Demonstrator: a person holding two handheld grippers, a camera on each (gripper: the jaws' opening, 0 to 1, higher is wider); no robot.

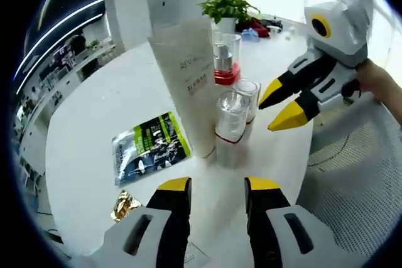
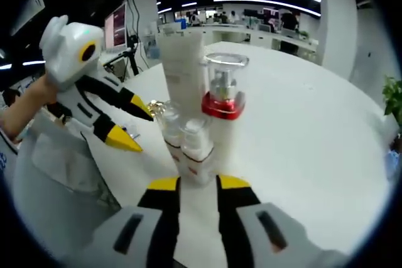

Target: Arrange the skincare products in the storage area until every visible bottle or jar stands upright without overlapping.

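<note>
On table (image 1: 94,130): 3 bottles (image 1: 231,117) upright, tube (image 1: 188,73)

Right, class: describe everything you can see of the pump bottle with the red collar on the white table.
The pump bottle stands upright on the white table. It has a clear, plastic-looking cap over a silver pump, a glossy red collar below, and a pale body. It sits close beside the tall white tube, with two smaller clear-capped bottles in front of it; whether they touch cannot be told. Neither gripper holds it.
</note>
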